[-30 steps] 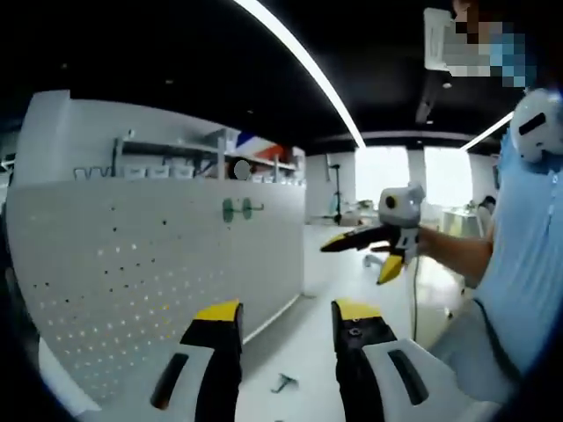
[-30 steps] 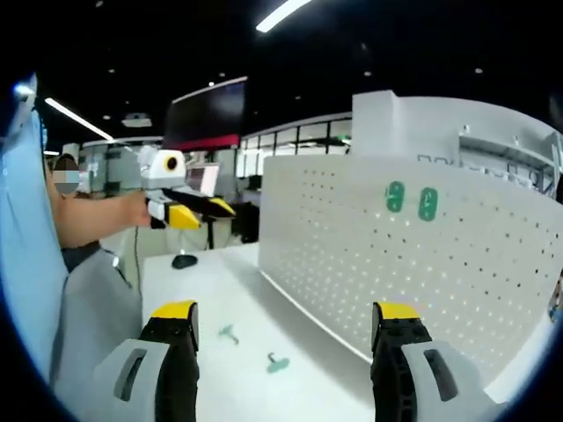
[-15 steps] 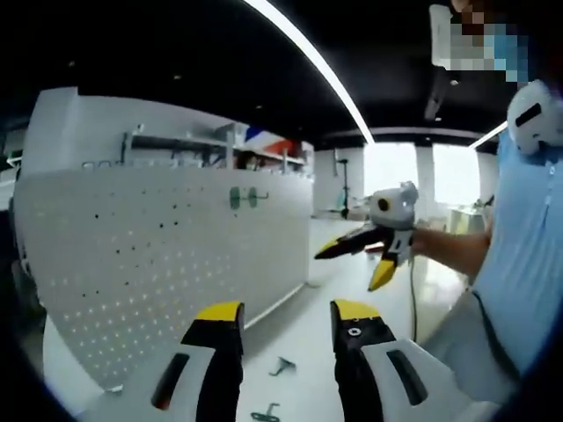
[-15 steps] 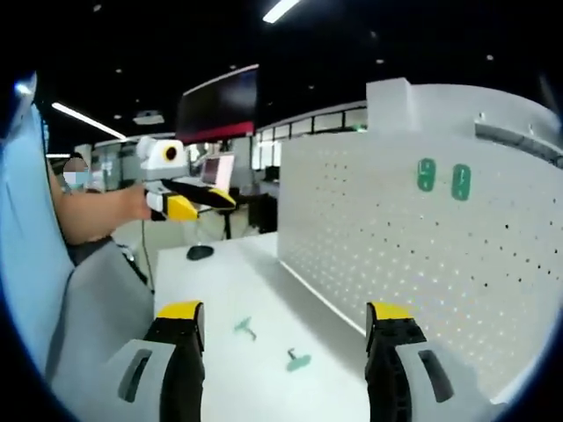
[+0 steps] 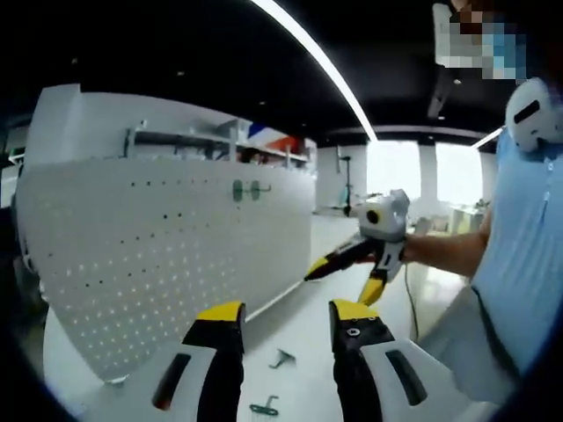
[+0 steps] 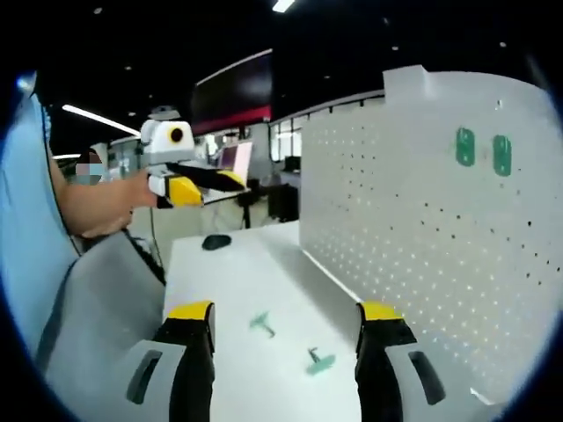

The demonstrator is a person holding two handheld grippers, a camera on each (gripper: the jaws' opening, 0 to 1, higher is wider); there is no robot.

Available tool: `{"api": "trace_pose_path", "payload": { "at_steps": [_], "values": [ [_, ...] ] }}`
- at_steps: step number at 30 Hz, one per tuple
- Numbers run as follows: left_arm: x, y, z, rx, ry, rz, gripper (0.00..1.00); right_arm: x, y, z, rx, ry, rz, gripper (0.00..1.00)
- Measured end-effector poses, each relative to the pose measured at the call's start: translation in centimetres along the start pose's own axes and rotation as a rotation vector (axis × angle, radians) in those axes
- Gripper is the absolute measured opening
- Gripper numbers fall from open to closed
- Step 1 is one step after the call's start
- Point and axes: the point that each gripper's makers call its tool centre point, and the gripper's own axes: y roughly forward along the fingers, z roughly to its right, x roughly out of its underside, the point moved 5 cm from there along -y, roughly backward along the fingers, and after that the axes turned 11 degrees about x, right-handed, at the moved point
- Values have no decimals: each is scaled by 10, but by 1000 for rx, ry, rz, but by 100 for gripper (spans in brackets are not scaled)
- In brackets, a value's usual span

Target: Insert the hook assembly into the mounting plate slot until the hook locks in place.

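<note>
A white pegboard (image 5: 167, 255) (image 6: 422, 220) stands upright on a white table, with two green mounting plates (image 5: 245, 190) (image 6: 482, 150) fixed high on it. Two green hook pieces lie on the table: one (image 5: 281, 357) (image 6: 261, 323) farther out, one (image 5: 264, 408) (image 6: 320, 360) nearer my jaws. My left gripper (image 5: 283, 316) is open with nothing between its jaws; in the right gripper view it (image 6: 211, 183) is held up at the left. My right gripper (image 6: 286, 316) is open and empty, and in the left gripper view it (image 5: 343, 274) hovers over the table.
A black mouse (image 6: 216, 242) lies at the far end of the table (image 6: 229, 290). The person's arm and light blue shirt (image 5: 519, 255) fill the right of the left gripper view. Shelves with bins (image 5: 185, 141) stand behind the pegboard.
Both views have swung. The right gripper has dropped lower and come closer to the table in the left gripper view. The hook pieces lie where they were.
</note>
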Motion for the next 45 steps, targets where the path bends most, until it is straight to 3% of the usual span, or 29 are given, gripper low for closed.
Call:
{"api": "trace_pose_path", "payload": {
  "at_steps": [8,21,33,45],
  "values": [
    [5,-5,0,-7,-8,-4,39,14,25,-9,-61,3,-40,57],
    [7,-8,-1,-13,-15,-6,38,39,67,-41,-158,61,-126,39],
    [9,-9,-1,-8,-17,-9,38,51,99,-55,-164,83,-196,22],
    [11,-14,-2,-16,-20,-13,37,69,120,-60,-138,97,-258,14]
  ]
}}
